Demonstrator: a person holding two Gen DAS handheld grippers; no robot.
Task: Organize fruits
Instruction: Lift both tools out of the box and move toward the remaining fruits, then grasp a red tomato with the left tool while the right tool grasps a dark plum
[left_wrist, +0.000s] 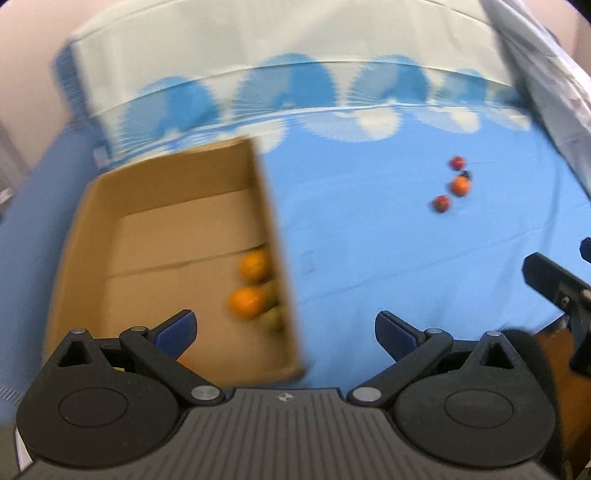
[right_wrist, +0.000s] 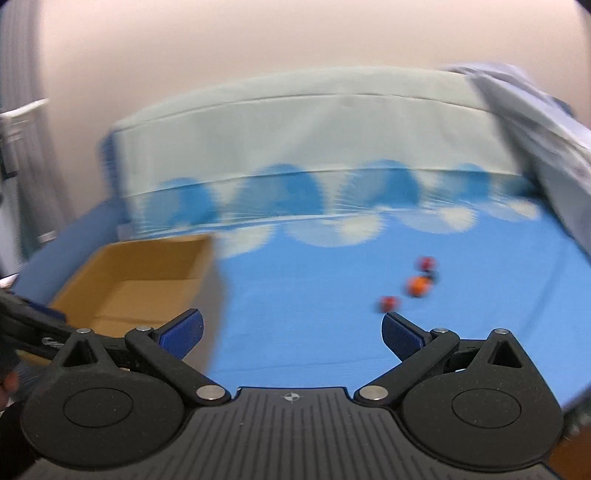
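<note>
Cardboard box (left_wrist: 177, 236) long axis runs away from left gripper (left_wrist: 284, 328)

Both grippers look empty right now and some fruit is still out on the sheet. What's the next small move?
Probably reach the right gripper, open and empty, forward to the nearest red fruit. It lies loose on the blue sheet just ahead of the right finger, while the box already holds oranges.

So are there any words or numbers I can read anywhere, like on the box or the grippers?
No readable text anywhere.
Cardboard box: plain brown, no print showing.
Left gripper: only a small round crosshair mark on its body, no letters.
Right gripper: the same mark, no letters.
Blue bedsheet: just a pattern, and a small tag too blurred to read.
</note>
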